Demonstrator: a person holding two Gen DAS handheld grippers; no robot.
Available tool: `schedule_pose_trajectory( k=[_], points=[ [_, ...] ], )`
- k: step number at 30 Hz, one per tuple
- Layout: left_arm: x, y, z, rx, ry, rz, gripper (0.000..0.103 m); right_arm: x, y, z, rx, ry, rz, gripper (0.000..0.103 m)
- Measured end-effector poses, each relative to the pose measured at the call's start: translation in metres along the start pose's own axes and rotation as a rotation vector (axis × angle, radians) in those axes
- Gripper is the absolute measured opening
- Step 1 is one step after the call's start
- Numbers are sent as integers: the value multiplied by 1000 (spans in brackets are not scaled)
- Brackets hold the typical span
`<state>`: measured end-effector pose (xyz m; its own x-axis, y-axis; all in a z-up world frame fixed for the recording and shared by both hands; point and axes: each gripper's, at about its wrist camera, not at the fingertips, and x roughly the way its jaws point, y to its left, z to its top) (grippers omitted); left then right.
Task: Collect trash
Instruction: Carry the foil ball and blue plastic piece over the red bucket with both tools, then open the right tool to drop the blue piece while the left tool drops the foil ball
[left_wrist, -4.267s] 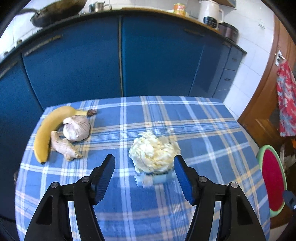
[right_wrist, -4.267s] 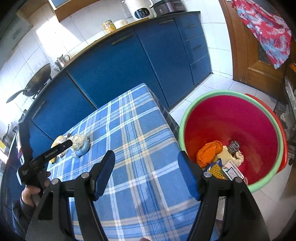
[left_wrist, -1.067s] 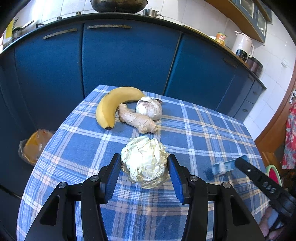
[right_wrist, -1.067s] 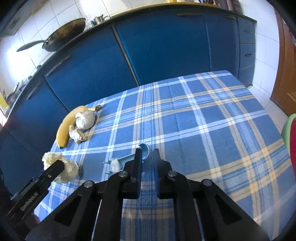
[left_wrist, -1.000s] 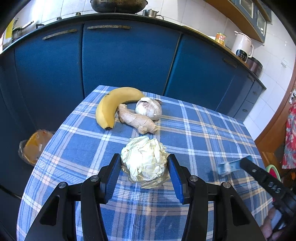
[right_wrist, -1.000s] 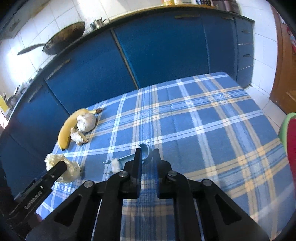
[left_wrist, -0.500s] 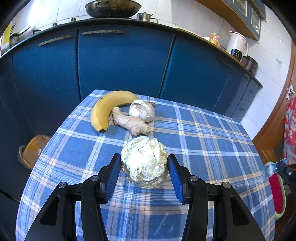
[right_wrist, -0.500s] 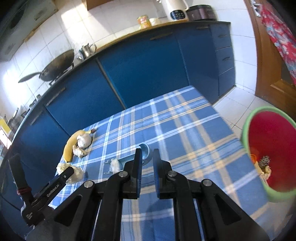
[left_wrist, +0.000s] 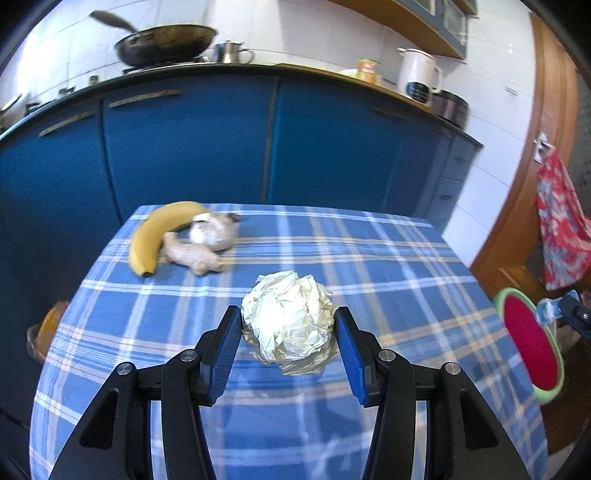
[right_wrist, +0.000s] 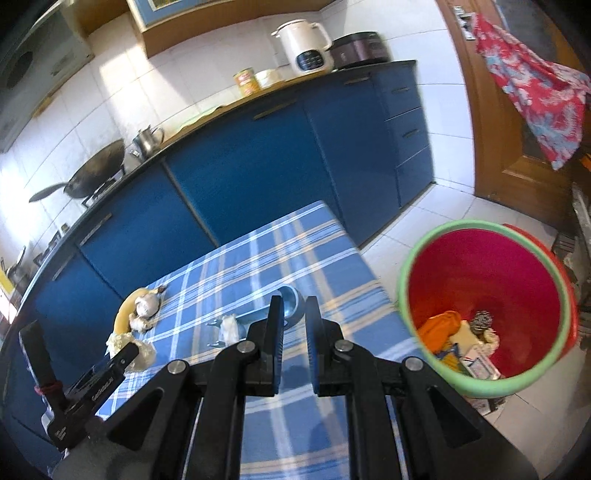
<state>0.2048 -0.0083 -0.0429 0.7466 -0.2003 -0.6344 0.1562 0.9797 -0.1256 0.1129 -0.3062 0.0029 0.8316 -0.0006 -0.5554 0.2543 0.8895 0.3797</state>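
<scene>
Currently, a crumpled paper ball (left_wrist: 290, 321) was held between the blue pads of the left claw (left_wrist: 288, 345), above the checked counter (left_wrist: 388, 280). One banana (left_wrist: 155, 230), one garlic bulb (left_wrist: 214, 232) and one ginger root (left_wrist: 192, 254) were grouped behind. The right claw (right_wrist: 293, 325) was clamped on a blue scoop (right_wrist: 290, 301). One red bin (right_wrist: 487, 295) was seen beside the counter.

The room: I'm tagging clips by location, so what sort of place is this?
A home kitchen, most likely: blue cabinets under a counter carrying a wok and an electric kettle, plus a table with a checked cloth.
</scene>
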Motion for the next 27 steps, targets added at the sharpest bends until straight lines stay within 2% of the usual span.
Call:
schedule_pose_trajectory(
  k=[10, 19, 27],
  points=[
    [-22, -62, 4, 86, 7, -116, 53, -26, -66, 1, 116, -42, -77, 14],
    [-18, -124, 1, 143, 64, -240, 53, -35, -128, -6, 206, -31, -161, 14],
    [-15, -189, -3, 231, 77, -331, 53, -32, -174, -8, 241, -24, -228, 14]
  ],
)
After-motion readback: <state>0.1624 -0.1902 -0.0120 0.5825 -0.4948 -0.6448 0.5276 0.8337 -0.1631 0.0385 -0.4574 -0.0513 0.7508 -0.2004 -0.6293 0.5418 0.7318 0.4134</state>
